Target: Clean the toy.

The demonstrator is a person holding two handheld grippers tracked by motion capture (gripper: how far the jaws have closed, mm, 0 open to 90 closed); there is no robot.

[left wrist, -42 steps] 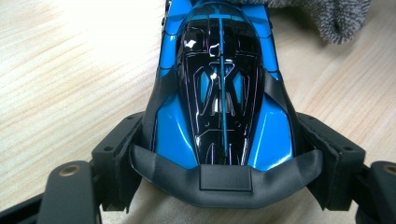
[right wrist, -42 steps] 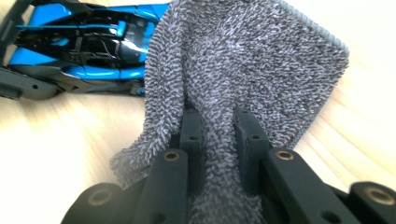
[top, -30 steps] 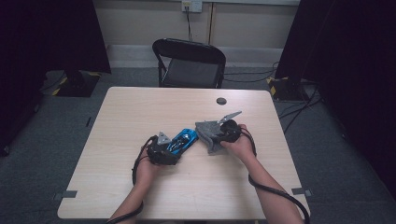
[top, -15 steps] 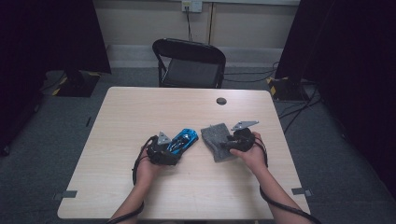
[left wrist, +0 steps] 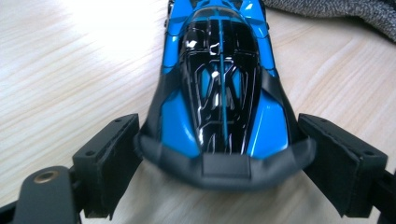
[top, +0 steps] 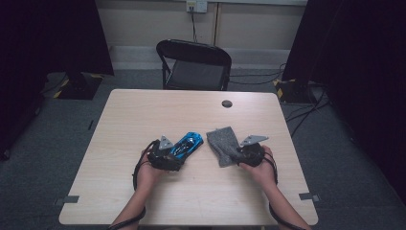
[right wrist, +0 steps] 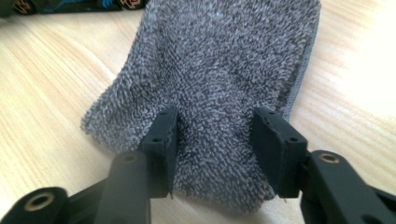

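Tabletop: car (left wrist: pixel 222 88) sits between open left fingers (left wrist: pixel 109 158); right fingers (right wrist: pixel 163 135), closing, seemingly straddle cloth (right wrist: pixel 219 60).

No legible text, labels, brands or numbers on any surface.

Blue-and-black toy car (left wrist: pixel 219 88), grey cloth (right wrist: pixel 219 60)

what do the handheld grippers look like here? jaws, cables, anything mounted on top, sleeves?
Both are black. The left gripper and right gripper have two blocky matte jaws with ribbed pad faces, small screw holes and brass-coloured pivot bushings. In the high view each carries a grey three-cornered plate on top, and a black cable loops back along each forearm. Forearms are bare, no sleeves visible.
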